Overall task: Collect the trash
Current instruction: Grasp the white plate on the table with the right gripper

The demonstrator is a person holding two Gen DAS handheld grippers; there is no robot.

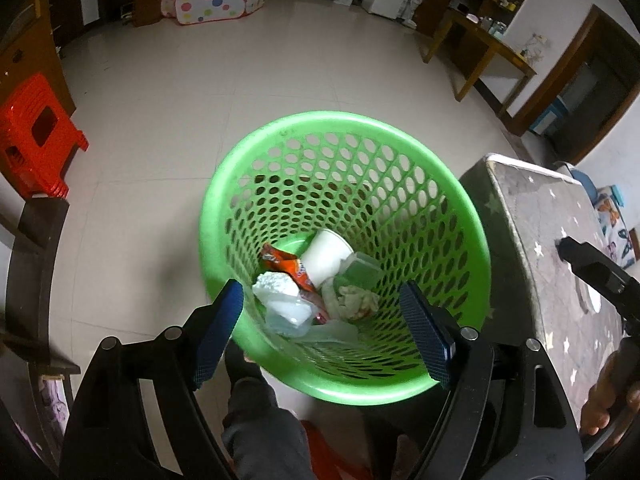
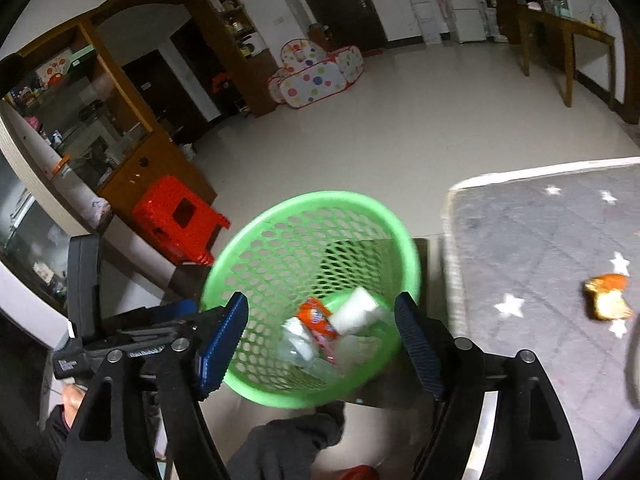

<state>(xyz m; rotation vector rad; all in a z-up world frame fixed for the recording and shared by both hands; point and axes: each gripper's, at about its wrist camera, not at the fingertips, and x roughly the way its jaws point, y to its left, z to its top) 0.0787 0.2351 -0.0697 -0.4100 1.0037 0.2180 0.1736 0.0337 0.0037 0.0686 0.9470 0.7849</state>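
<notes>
Both grippers' fingers (image 1: 320,320) (image 2: 320,344) spread empty over basket (image 1: 460,216); right view alone shows bread (image 2: 608,298).

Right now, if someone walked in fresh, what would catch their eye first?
The bright green basket on the pale floor, in the middle of both views, with wrappers and a white cup at its bottom. Next, the red stool to its left, and an orange scrap on the grey starred mat.

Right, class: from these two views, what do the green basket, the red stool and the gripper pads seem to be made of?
Green basket: moulded plastic, glossy, with a smooth rim and regular punched holes.
Red stool: probably rigid plastic of one even colour, with a cut-out in the seat.
Gripper pads: blue, finely ribbed and matt; perhaps rubber, though the look leaves it open.
</notes>
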